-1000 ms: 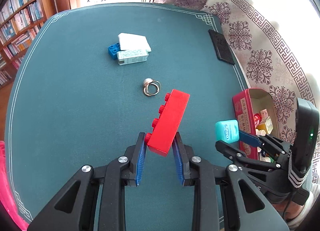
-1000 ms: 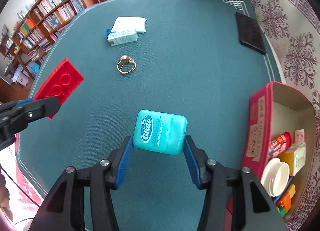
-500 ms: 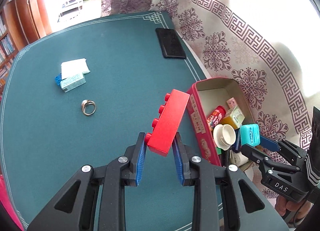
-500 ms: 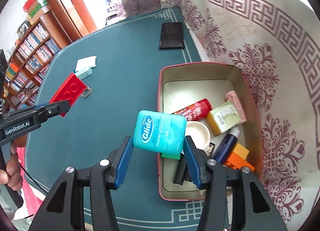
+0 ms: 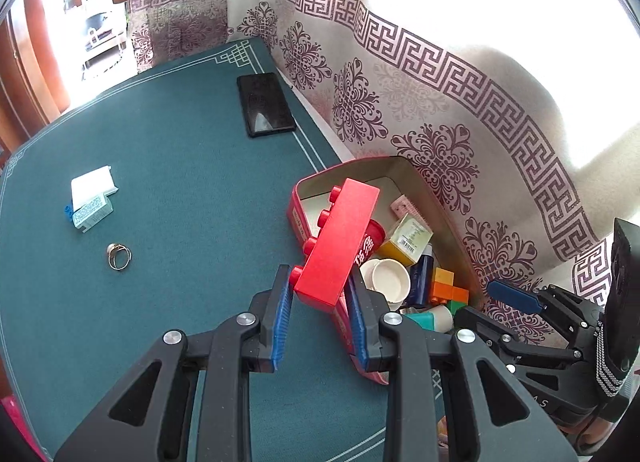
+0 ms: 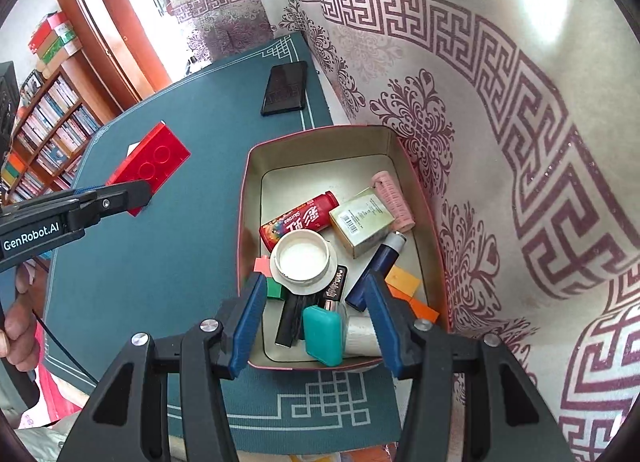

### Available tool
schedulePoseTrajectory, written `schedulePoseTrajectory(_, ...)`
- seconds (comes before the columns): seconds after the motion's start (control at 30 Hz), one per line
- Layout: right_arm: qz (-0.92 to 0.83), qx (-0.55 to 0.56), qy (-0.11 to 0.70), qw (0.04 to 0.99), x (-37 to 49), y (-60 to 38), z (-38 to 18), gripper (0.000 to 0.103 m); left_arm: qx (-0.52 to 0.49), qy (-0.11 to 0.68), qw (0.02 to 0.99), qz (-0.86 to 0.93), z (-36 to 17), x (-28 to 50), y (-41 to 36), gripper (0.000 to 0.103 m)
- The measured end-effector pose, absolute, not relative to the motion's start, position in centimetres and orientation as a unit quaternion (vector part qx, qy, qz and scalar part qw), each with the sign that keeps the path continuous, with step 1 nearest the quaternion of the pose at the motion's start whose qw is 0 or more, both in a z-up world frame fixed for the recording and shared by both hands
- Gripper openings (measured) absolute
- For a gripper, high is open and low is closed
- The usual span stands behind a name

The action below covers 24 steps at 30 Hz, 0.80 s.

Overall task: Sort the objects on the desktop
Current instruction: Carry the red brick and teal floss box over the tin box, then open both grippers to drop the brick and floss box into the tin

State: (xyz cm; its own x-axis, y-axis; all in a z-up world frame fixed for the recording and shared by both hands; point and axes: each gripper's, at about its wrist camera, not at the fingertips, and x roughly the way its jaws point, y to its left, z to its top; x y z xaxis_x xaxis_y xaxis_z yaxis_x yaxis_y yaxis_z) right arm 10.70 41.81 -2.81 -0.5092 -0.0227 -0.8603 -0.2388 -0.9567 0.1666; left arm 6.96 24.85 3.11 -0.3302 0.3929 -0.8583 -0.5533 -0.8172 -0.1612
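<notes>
My left gripper (image 5: 318,302) is shut on a long red brick (image 5: 340,242) and holds it above the near left wall of the red tin box (image 5: 298,214). In the right wrist view the brick (image 6: 154,160) hangs left of the box (image 6: 244,222). My right gripper (image 6: 316,310) is open and empty over the box's near end. The teal floss case (image 6: 323,334) lies in the box just below it, among a candy tube (image 6: 298,220), a white lid (image 6: 302,256) and several other small items.
On the green table mat (image 5: 180,182) lie a black phone (image 5: 265,104), a white pad with a small carton and a blue brick (image 5: 92,202), and a ring (image 5: 118,256). A patterned curtain (image 5: 440,102) hangs right of the table. A bookshelf (image 6: 44,134) stands at the left.
Both grippers moved right, over the box. My right gripper opened and the teal floss case dropped into the box. The red brick stays held in my left gripper.
</notes>
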Motion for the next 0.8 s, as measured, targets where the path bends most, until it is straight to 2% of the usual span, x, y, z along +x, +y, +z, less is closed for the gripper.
schedulePoseTrajectory(0.8,0.86,-0.491,0.126,0.065,13.1,42.9,-2.9,0.056,-0.496,0.089,0.31,0.806,4.2,6.5,30.7,0.031)
